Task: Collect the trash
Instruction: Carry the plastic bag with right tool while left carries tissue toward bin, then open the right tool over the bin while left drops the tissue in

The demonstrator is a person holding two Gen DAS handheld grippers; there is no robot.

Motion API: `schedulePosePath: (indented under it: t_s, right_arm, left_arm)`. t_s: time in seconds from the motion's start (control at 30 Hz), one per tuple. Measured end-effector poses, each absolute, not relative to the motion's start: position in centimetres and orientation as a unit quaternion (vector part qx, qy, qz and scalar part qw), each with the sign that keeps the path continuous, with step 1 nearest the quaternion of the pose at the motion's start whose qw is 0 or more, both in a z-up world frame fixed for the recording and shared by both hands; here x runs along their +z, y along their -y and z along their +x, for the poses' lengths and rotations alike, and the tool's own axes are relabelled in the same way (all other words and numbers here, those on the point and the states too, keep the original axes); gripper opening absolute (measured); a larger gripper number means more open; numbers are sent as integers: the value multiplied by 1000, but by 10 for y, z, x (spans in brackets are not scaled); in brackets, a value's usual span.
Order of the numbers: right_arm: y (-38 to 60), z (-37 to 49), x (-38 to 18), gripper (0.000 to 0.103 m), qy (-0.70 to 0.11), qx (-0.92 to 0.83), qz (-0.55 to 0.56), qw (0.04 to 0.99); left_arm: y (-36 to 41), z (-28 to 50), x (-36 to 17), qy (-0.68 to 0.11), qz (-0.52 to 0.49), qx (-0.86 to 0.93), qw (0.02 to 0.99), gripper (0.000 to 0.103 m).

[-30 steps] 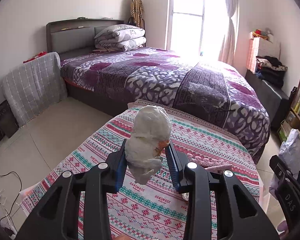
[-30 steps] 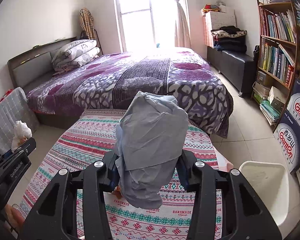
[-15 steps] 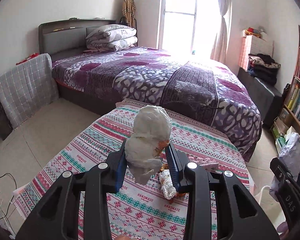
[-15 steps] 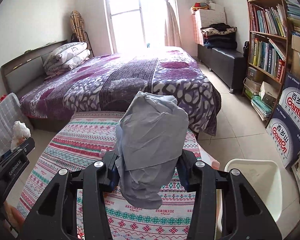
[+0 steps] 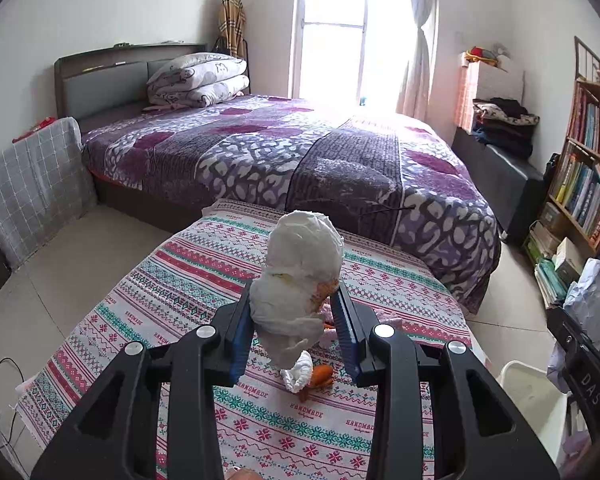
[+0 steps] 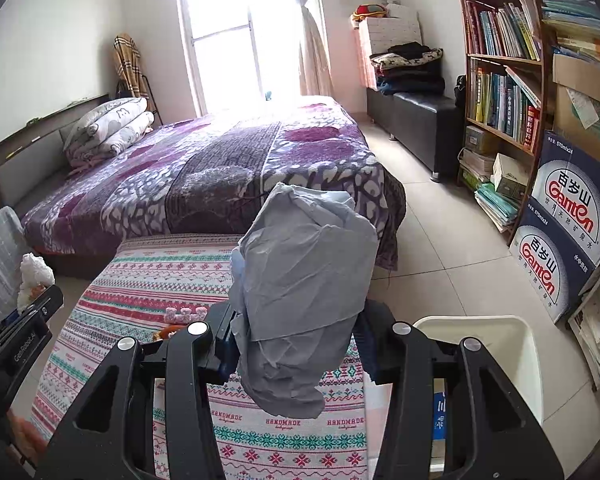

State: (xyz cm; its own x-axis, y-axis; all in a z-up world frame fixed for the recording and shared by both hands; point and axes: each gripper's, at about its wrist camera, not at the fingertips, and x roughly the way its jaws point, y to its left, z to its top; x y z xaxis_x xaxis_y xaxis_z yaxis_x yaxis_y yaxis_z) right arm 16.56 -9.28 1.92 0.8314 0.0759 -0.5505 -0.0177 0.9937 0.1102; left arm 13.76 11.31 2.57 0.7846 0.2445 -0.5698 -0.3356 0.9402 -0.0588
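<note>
With left gripper [image 5: 296,320] clamped on white tissue wad [image 5: 300,280] and right gripper [image 6: 296,344] clamped on grey paper [image 6: 300,280], carry right to white bin [image 6: 516,344]. Release only once over its mouth; mind scraps [image 5: 308,374] left on striped cloth [image 5: 172,280].

Crumpled white tissue wad [image 5: 300,280]: bulbous, stained orange at one edge, upright, pinched between the blue pads of my left gripper [image 5: 296,326] above the patterned cloth.

Crumpled grey-blue paper [image 6: 300,296]: large, creased, standing tall with a loose tail hanging below, clamped in my right gripper [image 6: 296,344].

Small white scrap with orange peel [image 5: 306,374]: lying on the cloth, not held.

White bin [image 6: 512,364]: open-topped, on the floor just beside the cloth's right edge; contents cannot be seen.
</note>
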Motion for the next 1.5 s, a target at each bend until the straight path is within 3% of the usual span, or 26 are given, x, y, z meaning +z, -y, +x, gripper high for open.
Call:
schedulePosePath:
  t_s: [1.23,1.33,1.4,1.5]
  right_arm:
    - [238,156,13,46,-303,-119,101,940]
    - [254,152,12,54,-304,-137,113,936]
    - [265,149,13,73,-298,-151,121,935]
    - [280,144,15,77,-291,-165,128,934]
  left_arm:
    - [13,158,7,-312,-28,49,948,37]
    - [32,159,4,-316,-20,32,948,37]
    - [45,159,1,-319,-14,20,948,37]
    - [63,161,-3,-323,-7,3,946,37]
